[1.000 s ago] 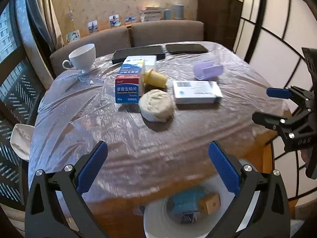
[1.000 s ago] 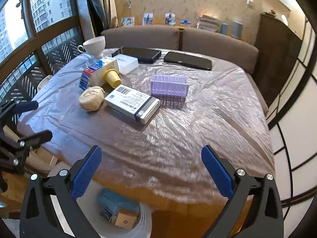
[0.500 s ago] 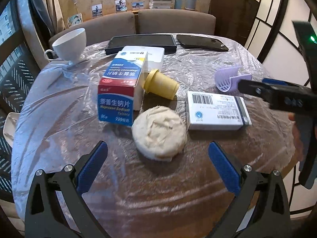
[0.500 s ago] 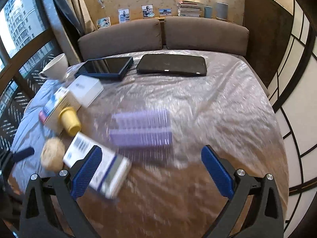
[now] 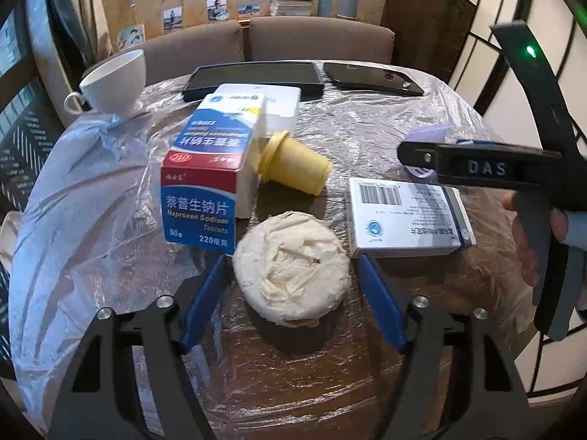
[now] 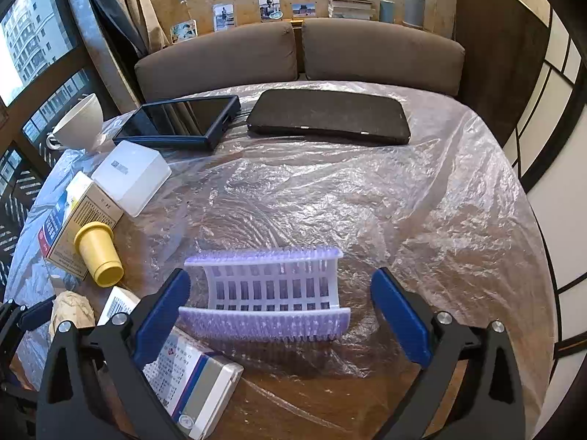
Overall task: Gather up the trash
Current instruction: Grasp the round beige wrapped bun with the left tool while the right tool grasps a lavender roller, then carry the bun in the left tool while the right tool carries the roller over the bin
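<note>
Closing around a crumpled paper wad (image 5: 291, 275), the left gripper (image 5: 293, 306) has its blue pads on either side of the wad, the left pad just beside its edge and the right pad near the opposite edge; whether either pad presses on the paper yet cannot be told, so the grip is judged not yet made. The wad lies on the plastic-covered table (image 5: 110, 190), just in front of a blue-and-white medicine box (image 5: 209, 179) and a toppled yellow cup (image 5: 293, 163), with a flat white-and-blue carton (image 5: 407, 216) just to its right. The right gripper (image 6: 280, 313) stands wide with its jaws only beginning to close, set to either side of a lilac slotted plastic piece (image 6: 268, 289) that lies on the sheet; both pads are clear of it. The step in hand is judged to be a double pick-up: paper in the left, lilac piece in the right. The next move calls for both pairs of jaws to finish closing squarely on their items, then a lift clear of the loose sheet so that it is not dragged along. The soft wad should compress easily; the lilac piece, curved and open, may flex or slip if caught at its ends. A white teacup (image 5: 113, 80), a tablet (image 6: 179, 121) and a dark flat case (image 6: 326, 117) at the far side appear not to be trash. No bin shows in either view.
</note>
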`<state>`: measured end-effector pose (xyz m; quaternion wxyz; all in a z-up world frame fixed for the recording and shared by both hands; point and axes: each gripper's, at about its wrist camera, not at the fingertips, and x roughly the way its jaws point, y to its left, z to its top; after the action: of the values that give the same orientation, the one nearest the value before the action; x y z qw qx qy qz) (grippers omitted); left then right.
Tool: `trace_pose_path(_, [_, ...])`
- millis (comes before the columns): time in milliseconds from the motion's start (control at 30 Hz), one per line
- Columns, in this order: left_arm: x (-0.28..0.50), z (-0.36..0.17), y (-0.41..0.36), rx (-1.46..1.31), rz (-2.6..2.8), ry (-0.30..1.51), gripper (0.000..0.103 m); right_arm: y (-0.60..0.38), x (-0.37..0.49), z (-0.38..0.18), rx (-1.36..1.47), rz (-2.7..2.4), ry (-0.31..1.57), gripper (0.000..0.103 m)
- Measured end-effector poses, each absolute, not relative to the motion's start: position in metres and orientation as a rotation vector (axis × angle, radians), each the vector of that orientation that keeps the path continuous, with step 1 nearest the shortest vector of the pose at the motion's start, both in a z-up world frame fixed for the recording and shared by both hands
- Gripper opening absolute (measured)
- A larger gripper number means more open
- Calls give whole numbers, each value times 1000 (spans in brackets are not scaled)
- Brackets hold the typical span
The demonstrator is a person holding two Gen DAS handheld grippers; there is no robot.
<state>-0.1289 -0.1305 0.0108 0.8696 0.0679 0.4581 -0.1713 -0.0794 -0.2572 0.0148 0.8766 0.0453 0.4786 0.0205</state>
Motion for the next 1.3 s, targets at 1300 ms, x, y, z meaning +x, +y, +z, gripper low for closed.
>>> trace_pose_path(1300, [-166,24,-111,72,-391,974,53,-252,-189,45,261,214,1016,71])
